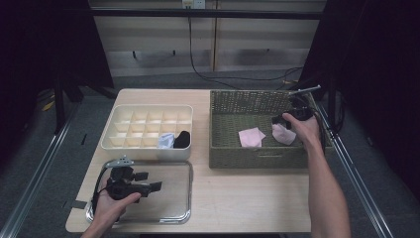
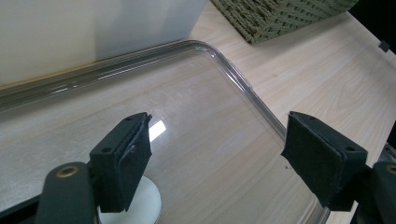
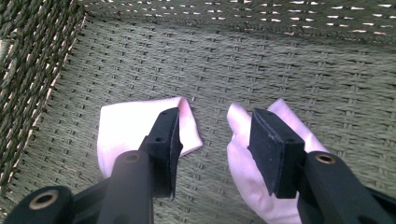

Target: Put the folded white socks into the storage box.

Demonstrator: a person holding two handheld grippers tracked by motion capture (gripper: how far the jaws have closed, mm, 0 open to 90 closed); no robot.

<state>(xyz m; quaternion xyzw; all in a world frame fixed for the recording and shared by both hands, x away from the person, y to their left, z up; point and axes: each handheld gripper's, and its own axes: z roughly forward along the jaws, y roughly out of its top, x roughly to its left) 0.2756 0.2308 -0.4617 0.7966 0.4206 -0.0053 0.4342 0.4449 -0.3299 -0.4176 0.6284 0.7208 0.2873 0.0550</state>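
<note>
Two folded pink cloths lie on the floor of the green woven basket [image 1: 218,148]: one [image 1: 251,137] near its middle, one [image 1: 283,134] to the right. My right gripper [image 1: 287,120] hangs over them inside the basket. In the right gripper view its jaws stand open with nothing between them [image 3: 212,140], one pink cloth [image 3: 126,128] behind the left jaw and the other [image 3: 243,163] behind the right jaw. My left gripper [image 1: 148,181] rests open over the clear plastic tray [image 1: 185,198] at the front left, nothing between its pads [image 2: 215,163].
A cream divided organiser [image 1: 111,134] stands behind the tray, with a light blue item [image 1: 166,141] and a black item [image 1: 182,140] in its front right cells. Bare wood lies between tray and basket. Cables hang behind the table.
</note>
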